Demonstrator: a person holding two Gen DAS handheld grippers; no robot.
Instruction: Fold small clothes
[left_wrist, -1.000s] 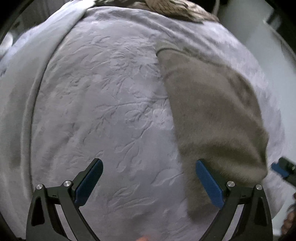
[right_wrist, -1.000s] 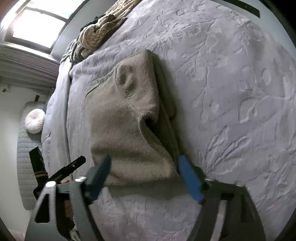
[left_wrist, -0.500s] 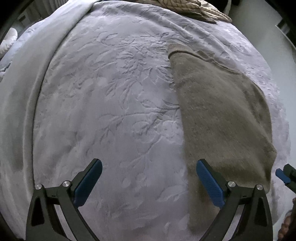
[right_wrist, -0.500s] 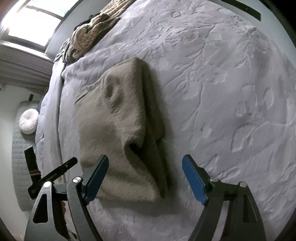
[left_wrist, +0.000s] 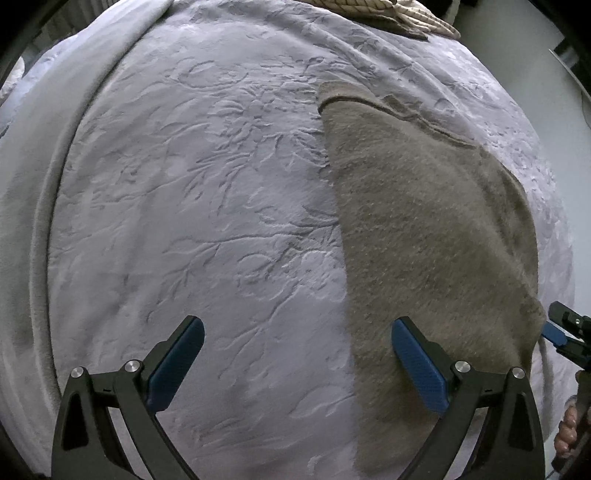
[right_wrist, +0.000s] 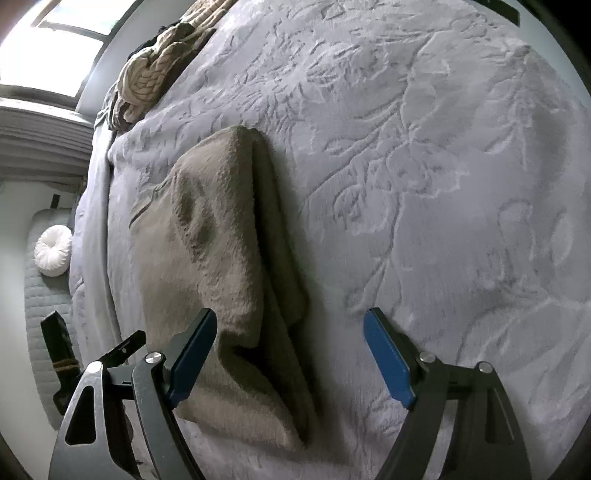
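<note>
Bed with a pale lilac bedspread (left_wrist: 207, 206) embossed with a leaf-and-branch pattern, filling most of both wrist views. A plain grey blanket border (left_wrist: 33, 206) runs along its left edge in the left wrist view.

Folded grey-brown fleece garment (left_wrist: 424, 240), lying flat on the bedspread near the bed's near edge. In the right wrist view the same garment (right_wrist: 221, 258) shows as a long folded stack with doubled layers along its right side and a loose fold open at its near end.

Chunky cream braided knit throw (right_wrist: 147, 77), bunched at the far edge of the bed, well apart from the garment.

Left gripper (left_wrist: 295, 354), black frame with blue pads, jaws spread wide and holding nothing. Its left pad stands over bare bedspread; its right pad stands over the left margin of the garment, so that the garment's left edge runs between the jaws. Whether the pad touches the cloth cannot be told.

Right gripper (right_wrist: 291, 354), of the same build, jaws likewise spread wide and empty. Its left pad lies over the near left part of the garment; its right pad stands over bare bedspread beside it. The garment's near right corner and doubled edge lie between the jaws.

Round white tufted cushion (right_wrist: 53, 251), on a grey quilted surface beside the bed.
</note>
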